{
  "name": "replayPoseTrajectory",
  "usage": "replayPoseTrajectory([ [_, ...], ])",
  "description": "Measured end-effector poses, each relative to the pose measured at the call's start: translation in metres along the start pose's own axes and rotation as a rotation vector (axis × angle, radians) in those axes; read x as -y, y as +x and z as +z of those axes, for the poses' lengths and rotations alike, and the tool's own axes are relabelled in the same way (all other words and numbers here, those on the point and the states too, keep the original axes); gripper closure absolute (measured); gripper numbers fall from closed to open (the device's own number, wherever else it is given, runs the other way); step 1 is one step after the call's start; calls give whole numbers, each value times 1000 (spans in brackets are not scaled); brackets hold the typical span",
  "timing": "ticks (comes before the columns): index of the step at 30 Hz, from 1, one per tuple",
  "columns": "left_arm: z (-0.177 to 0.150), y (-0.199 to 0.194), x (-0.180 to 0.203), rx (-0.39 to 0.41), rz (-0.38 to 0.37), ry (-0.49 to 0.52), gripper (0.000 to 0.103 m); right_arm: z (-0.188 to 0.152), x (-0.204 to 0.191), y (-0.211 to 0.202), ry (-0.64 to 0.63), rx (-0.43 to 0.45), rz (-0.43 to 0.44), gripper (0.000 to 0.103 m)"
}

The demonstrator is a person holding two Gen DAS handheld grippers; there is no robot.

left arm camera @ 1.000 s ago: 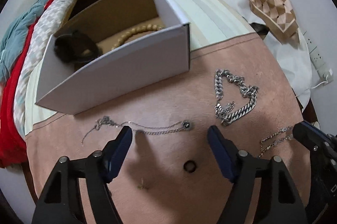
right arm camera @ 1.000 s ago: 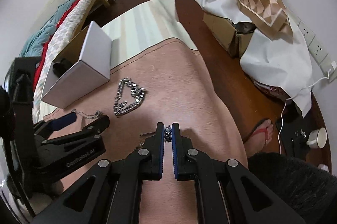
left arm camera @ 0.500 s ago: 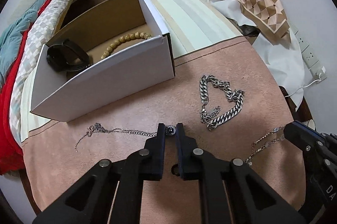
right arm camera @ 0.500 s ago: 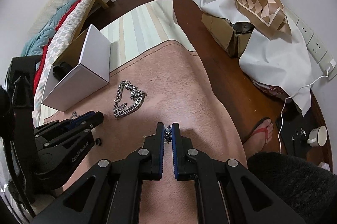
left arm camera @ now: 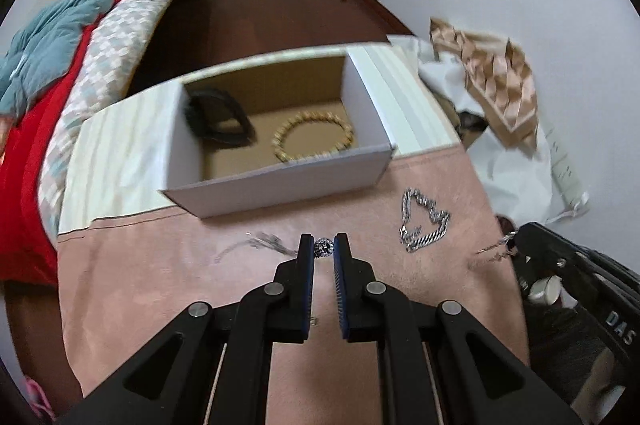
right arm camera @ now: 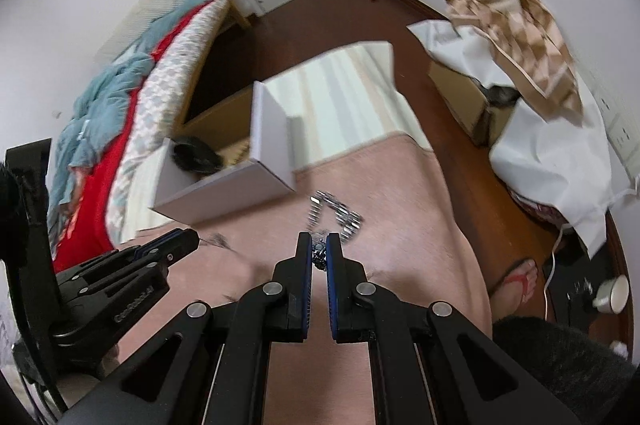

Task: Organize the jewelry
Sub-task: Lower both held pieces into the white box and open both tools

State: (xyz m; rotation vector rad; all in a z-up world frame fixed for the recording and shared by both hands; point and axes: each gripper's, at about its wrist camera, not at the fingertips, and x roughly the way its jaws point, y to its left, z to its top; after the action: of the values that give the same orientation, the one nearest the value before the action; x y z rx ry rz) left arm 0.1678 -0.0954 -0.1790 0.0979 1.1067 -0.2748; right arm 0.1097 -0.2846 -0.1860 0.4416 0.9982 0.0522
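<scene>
The thin silver chain with a small round studded pendant [left arm camera: 323, 247] sits pinched at the pendant between the tips of my left gripper [left arm camera: 323, 249]; the rest of the chain trails off to the left, blurred, above the pink suede-like mat [left arm camera: 168, 289], and I cannot tell whether its far end touches the mat. My right gripper [right arm camera: 319, 252] is clenched on a second fine chain with a dark beaded cluster [right arm camera: 319, 256]; in the left wrist view a pale strand of it hangs from the right gripper's tips at the right edge. Between the two grippers, on the mat, lies the heavy silver curb-link chain [left arm camera: 423, 225], heaped in a rough triangle. Just beyond the mat's far edge stands the open white cardboard box with a brown inside [left arm camera: 280, 185]; it holds a ring of round golden beads [left arm camera: 313, 138] on the right and a black band [left arm camera: 218, 121] leaning at the left wall. The box rests on a pale striped cloth [left arm camera: 116, 161]. A bed with red and teal bedding [left arm camera: 44, 97] runs along the left.
</scene>
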Motion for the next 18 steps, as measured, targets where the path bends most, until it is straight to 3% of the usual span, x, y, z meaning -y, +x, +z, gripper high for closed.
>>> replayPoseTrajectory([
  [12,58,-96,-41,155,-38,-47,96,77,-90,-32,-185,87,100,96],
  [18,92,-104,-60,185,-24,-64,96,116,-122,-16,-222,72,111,96],
])
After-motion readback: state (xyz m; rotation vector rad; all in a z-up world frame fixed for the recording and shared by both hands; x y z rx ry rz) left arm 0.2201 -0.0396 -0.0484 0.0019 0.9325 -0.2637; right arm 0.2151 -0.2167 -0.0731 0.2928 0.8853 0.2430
